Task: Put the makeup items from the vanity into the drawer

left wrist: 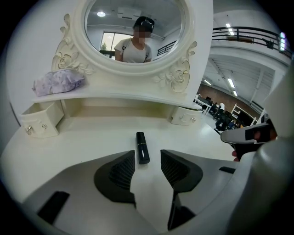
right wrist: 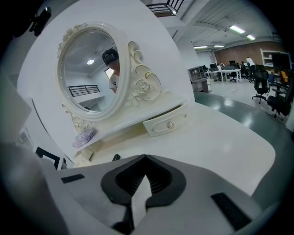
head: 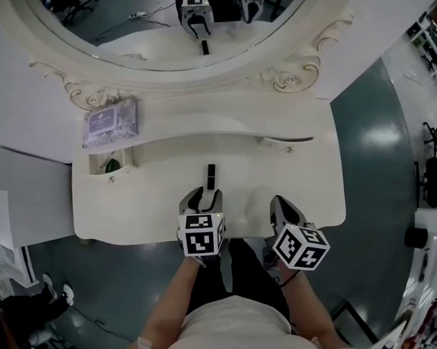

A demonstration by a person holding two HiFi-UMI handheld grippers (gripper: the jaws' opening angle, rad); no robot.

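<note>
A black lipstick tube [head: 211,176] lies flat on the cream vanity top [head: 146,203], pointing away from me. My left gripper [head: 204,197] sits just short of it. In the left gripper view the jaws [left wrist: 148,158] stand apart, and the near end of the tube [left wrist: 142,147] lies on the surface at the gap between the tips, touched by neither pad. To its right my right gripper [head: 280,205] rests over the vanity's front, its jaws [right wrist: 144,158] closed together and empty. The small left drawer [head: 128,160] is pulled out, with a dark item inside.
A purple patterned pouch [head: 111,121] lies on the upper shelf at the left, also visible in the left gripper view [left wrist: 59,81]. The right drawer [head: 285,142] is only slightly out. The oval mirror [head: 159,25] stands behind the shelf. Beyond the vanity's edges is grey floor.
</note>
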